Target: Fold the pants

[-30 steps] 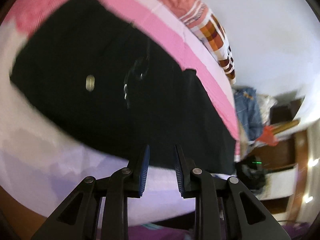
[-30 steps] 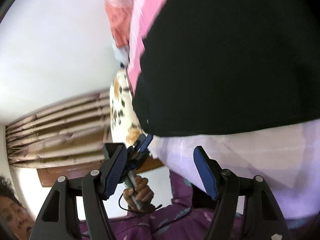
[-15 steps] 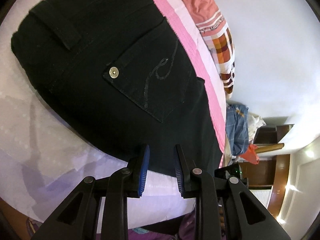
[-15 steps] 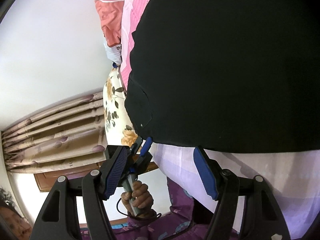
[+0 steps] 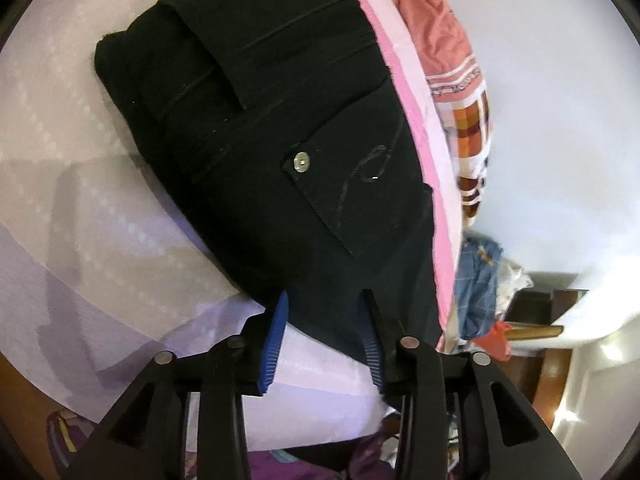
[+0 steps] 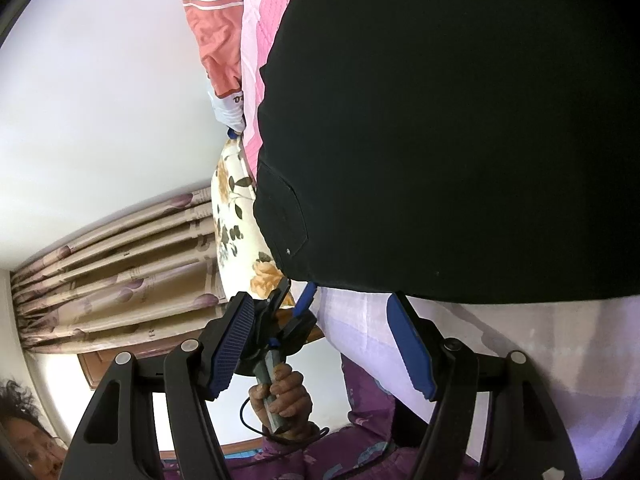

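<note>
Black pants (image 5: 280,152) lying on the lilac sheet (image 5: 80,200), pocket and stud up, far edge on a pink blanket (image 5: 416,92). Left gripper (image 5: 323,334) at the near hem, jaws opening, cloth edge between the blue pads (image 5: 274,340) but not pinched. Right gripper (image 6: 320,344) released, wide, empty, just short of the pants' near edge; hand (image 6: 286,396) visible beyond, gripping the other tool's handle

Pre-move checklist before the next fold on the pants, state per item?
1. Black pants lying flat on the bedsheet: ok.
2. Left claw opening, near pants edge between its fingers but not pinched: ok.
3. Right claw open and empty: ok.
4. Right claw short of the pants edge: ok.
5. Fold aligned under the top layer: cannot tell.
6. Far side of pants clear of the blanket: cannot tell.
</note>
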The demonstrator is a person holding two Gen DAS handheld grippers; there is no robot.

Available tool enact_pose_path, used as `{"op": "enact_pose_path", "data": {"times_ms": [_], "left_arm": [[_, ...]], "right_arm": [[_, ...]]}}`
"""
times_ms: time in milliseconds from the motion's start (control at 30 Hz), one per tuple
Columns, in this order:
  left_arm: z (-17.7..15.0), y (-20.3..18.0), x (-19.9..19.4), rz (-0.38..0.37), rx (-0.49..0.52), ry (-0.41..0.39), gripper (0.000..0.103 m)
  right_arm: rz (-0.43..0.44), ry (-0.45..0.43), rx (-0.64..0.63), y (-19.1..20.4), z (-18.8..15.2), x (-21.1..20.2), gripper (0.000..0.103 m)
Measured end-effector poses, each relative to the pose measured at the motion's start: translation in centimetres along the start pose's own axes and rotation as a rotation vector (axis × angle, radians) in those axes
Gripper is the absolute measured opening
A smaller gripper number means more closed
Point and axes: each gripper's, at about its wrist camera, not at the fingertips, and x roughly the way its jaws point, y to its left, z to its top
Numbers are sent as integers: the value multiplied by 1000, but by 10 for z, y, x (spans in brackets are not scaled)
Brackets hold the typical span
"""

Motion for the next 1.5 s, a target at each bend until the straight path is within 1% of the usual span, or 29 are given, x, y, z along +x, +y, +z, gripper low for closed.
{"op": "enact_pose_path", "data": {"times_ms": [33,67,100,133,200,267,333,367,400,533,567,633,700,767,867,900,933,967,1000,1033,1167,1333,1367,1400,1433,1467,1500], "left_arm": [[0,0,2,14,0,6,42],[-1,0,4,12,-9,21,45],[0,-1,6,-5,-17,29,49],[0,-3,8,-13,-14,26,51],[2,-9,9,-11,3,12,52],[2,-12,10,-29,25,5,52],[0,-16,13,-8,66,-17,50],[-1,-16,13,-4,77,-26,29],[-2,-15,13,23,90,-40,10],[-1,2,9,19,44,-68,8],[-1,4,10,19,45,-66,7],[-1,3,11,25,53,-66,7],[-1,0,11,34,67,-68,7],[-1,-1,12,37,69,-67,7],[-1,-2,10,31,66,-68,7],[-1,-3,10,27,66,-69,7],[-1,-4,10,22,69,-68,7],[-1,-5,9,19,73,-67,7],[-1,-6,8,13,75,-66,7],[-1,-7,7,7,73,-65,7],[1,-6,6,-5,69,-62,7],[1,-3,5,-23,62,-58,7],[1,-3,5,-25,59,-58,7],[1,-3,5,-23,59,-58,7],[2,-2,4,-23,58,-56,7],[2,-2,5,-20,59,-55,7],[2,-1,5,-13,60,-53,7]], "right_arm": [[2,-2,3,0,0,0,68],[4,-3,6,0,0,0,68],[5,-4,7,-1,0,0,68],[5,-5,8,0,0,1,68],[5,-6,6,0,0,0,68],[5,-15,7,-2,0,-3,68],[16,-28,20,-5,0,-7,68],[20,-34,25,-7,0,-9,67],[19,-39,28,-8,1,-10,67],[14,-60,39,-10,2,-12,63],[10,-68,43,-11,3,-13,58],[-15,-80,45,-13,4,-15,45],[-64,-86,59,-16,5,-14,18],[-56,-86,96,-24,5,-16,14],[-58,-66,85,-20,2,-18,14],[-52,-58,90,-20,1,-19,16],[-59,-58,102,-20,1,-21,20],[-63,-65,112,-22,0,-23,31],[-46,-76,126,-25,0,-25,37],[-33,-79,137,-27,1,-27,37],[-46,-90,137,-26,1,-27,38],[-37,-130,142,-28,5,-29,39],[-52,-128,124,-26,5,-27,37],[-74,-128,110,-24,5,-25,26],[-111,-133,93,-23,7,-24,16],[-130,-134,87,-25,7,-25,10],[-136,-134,87,-27,8,-24,7]]}}
